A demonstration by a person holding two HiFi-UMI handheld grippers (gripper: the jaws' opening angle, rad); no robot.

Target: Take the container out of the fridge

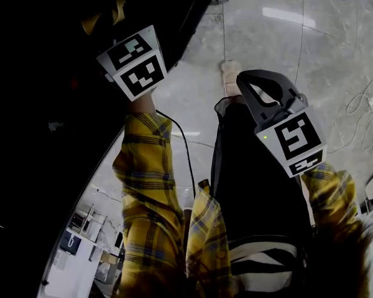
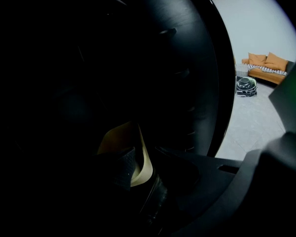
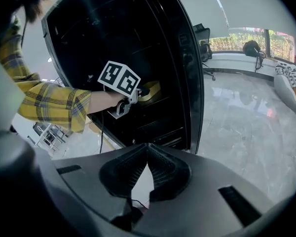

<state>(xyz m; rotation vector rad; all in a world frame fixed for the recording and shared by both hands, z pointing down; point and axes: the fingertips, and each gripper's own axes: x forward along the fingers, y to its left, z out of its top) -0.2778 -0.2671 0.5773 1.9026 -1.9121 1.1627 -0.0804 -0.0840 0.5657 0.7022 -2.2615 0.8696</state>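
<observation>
Closest to you, your right gripper (image 3: 145,149) hangs low beside your body with its 2 jaws pressed together on nothing, likely parked there so it does not foul the reach. Your left arm, in its yellow plaid sleeve (image 1: 146,166), stretches forward and carries the left gripper (image 2: 140,181) into the dark fridge (image 3: 89,28). Its jaws appear to pinch the thin rim of the yellow container (image 2: 121,139), though the gloom makes that grip hard to confirm. The container sits on a shelf inside the fridge, not yet lifted out. A rim hold probably suits it because the wall is thin enough to clamp. Beyond the fridge, the pale marble floor (image 3: 246,117) runs out to an orange sofa (image 2: 266,68).
</observation>
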